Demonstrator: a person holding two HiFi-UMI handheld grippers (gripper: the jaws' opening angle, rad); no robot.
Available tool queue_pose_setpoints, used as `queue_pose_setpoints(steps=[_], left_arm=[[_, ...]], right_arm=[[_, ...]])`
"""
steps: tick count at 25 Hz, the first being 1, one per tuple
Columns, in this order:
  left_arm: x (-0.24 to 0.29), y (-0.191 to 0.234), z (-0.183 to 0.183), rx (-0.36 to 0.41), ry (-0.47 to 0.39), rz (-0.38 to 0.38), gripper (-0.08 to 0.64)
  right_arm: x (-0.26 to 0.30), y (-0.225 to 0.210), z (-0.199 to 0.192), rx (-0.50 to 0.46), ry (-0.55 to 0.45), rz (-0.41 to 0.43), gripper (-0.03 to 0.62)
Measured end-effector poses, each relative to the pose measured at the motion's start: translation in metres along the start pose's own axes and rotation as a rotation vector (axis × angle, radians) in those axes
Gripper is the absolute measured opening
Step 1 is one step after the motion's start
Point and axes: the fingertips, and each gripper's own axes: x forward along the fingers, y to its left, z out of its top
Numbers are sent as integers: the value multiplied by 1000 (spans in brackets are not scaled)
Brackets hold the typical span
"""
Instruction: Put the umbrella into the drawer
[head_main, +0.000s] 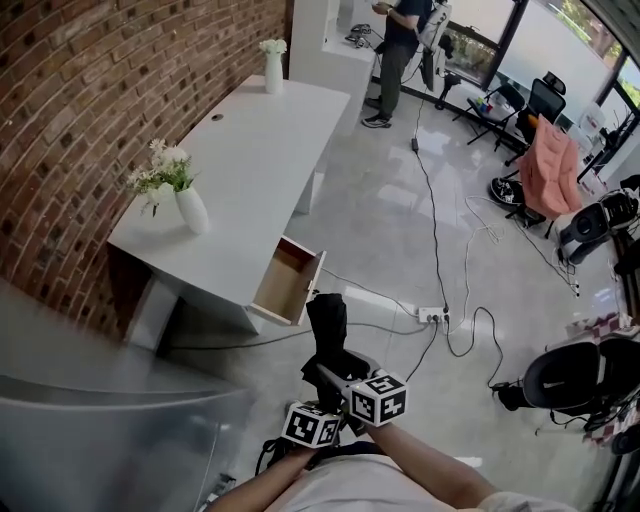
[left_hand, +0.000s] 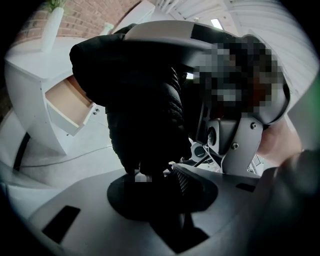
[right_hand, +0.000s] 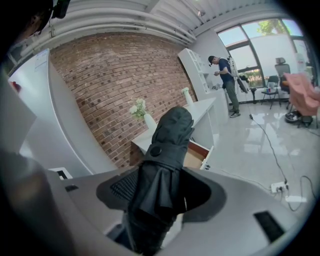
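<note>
1. Grip check. The left hand-held gripper (left_hand: 159, 176) and the right hand-held gripper (right_hand: 156, 192) sit close side by side. Both are clenched on the lower end of the folded black umbrella (head_main: 326, 330). Keep both grips firm until the umbrella is supported.

2. Position. The umbrella is in the air above the floor, short of the drawer (head_main: 287, 282) and not touching it. Its tip points up and forward toward the drawer.

3. Approach. A cable (head_main: 385, 297) lies on the floor just below the drawer, so step with care.

4. Insertion. The drawer stands open at the near end of the table (head_main: 250, 140) edge that faces the room. Carry the tip over the drawer's front panel, turn the umbrella along the drawer's length, and lower it onto the wooden bottom. Release only then. If it does not fit lengthwise, lay it diagonally.

5. Clearance. The vase of flowers (head_main: 190, 208) stands near the table's wall-side edge, well apart from the drawer.
</note>
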Motion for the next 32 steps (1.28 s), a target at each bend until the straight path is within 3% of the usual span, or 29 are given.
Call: queue_pose_setpoints(steps=[9,18,24,32], left_arm=[[-17,11,23,20,-11,-18,135],[-26,22,48,73,-36,19,135],[-22,27,61,38,-49,29,133],[-3,44,82,-51,-52,85,133]], right_arm=[[15,5,24,3,-15,-8,276],[22,7,50,-18,-61,4,275],[30,1,58,-2,-58,24,271],[60,-23,63,6,23,103,270]])
